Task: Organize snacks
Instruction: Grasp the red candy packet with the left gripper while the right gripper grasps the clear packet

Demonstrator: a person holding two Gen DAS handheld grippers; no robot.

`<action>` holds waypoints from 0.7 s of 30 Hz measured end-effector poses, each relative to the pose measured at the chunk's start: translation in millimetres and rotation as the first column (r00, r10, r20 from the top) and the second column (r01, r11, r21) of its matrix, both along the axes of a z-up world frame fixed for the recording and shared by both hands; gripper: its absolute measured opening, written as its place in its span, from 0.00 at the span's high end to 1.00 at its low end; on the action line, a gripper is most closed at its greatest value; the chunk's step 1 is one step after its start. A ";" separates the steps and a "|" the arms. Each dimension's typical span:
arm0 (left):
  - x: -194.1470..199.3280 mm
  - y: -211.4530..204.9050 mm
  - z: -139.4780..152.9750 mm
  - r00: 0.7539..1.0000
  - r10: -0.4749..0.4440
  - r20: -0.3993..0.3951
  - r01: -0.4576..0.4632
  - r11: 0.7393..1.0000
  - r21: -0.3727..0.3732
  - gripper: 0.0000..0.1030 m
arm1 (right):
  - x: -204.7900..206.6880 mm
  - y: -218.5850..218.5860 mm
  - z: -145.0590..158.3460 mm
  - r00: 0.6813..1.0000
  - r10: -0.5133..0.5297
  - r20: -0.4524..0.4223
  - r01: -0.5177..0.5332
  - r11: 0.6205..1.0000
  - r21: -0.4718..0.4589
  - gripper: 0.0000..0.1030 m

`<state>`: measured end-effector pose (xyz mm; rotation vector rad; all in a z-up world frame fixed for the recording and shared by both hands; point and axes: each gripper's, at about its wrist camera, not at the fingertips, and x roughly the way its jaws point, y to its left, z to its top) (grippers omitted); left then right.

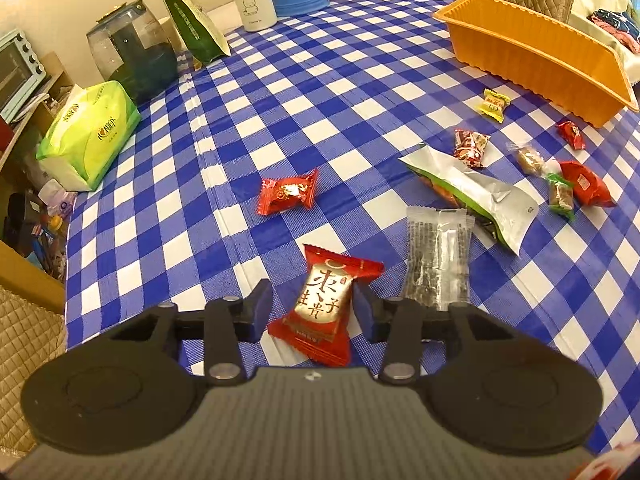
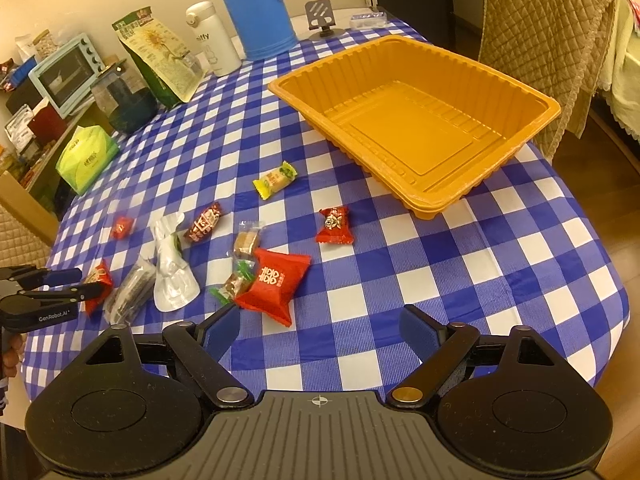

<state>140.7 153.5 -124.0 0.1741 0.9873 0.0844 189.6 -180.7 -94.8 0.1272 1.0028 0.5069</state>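
Several wrapped snacks lie scattered on a blue-and-white checked tablecloth. My left gripper (image 1: 312,308) is open, its two fingers on either side of a red-and-gold wrapped snack (image 1: 325,307) that lies on the cloth; it also shows in the right wrist view (image 2: 97,282), with the left gripper (image 2: 86,284) around it. My right gripper (image 2: 320,326) is open and empty, just in front of a large red packet (image 2: 274,280). An empty orange tray (image 2: 416,120) stands at the far right; its outer wall shows in the left wrist view (image 1: 536,58).
A silver-green pouch (image 1: 476,192), a clear dark-filled packet (image 1: 437,256), a red candy (image 1: 288,191), a yellow snack (image 2: 275,179) and other small candies lie about. A tissue pack (image 1: 90,136), glass jar (image 1: 132,52), green bag (image 2: 160,60), white bottle (image 2: 212,42) and blue jug (image 2: 256,8) line the far edge.
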 end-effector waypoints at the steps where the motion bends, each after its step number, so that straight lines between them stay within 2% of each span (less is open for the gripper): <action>1: 1.0 1.1 -1.0 1.000 0.001 -0.005 -0.001 1.000 -0.009 0.65 | 0.9 1.1 0.0 1.000 0.002 0.001 -0.002 1.000 0.001 0.16; 8: 2.1 6.0 -3.3 1.000 0.022 -0.017 -0.023 0.998 -0.060 0.77 | 8.5 13.6 0.0 0.999 0.032 0.013 -0.032 0.999 0.009 0.20; 16: -4.1 23.7 6.8 0.992 0.128 0.015 -0.126 0.986 -0.112 0.78 | 22.7 43.3 -0.4 0.993 0.105 0.049 -0.105 0.994 0.000 0.48; 21: -7.7 38.3 16.6 0.983 0.183 0.036 -0.177 0.977 -0.122 0.78 | 33.7 68.0 -5.3 0.988 0.145 0.054 -0.145 0.989 0.008 0.59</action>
